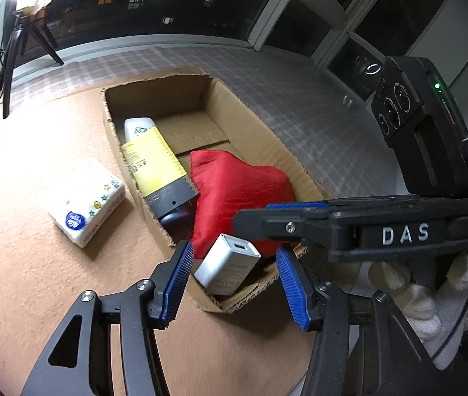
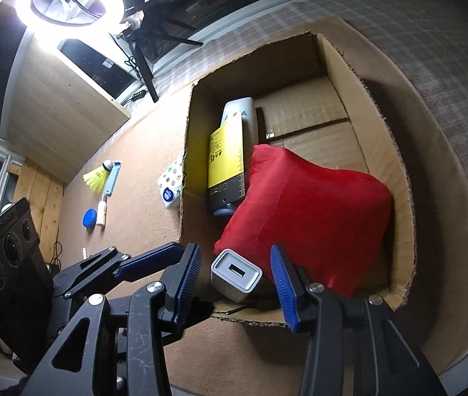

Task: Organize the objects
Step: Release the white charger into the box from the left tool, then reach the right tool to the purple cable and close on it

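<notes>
White boxy charger (image 1: 227,265) sits low centre in my cardboard box (image 1: 260,122); both left tongs (image 1: 232,279) and right tongs (image 2: 234,275) stand apart around it, gripping nothing.

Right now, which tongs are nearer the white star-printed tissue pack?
Left. The left tongs hover at the near corner of the brown cardboard box, on the side of the white star-printed tissue pack; the right tongs reach in from the far side.
</notes>
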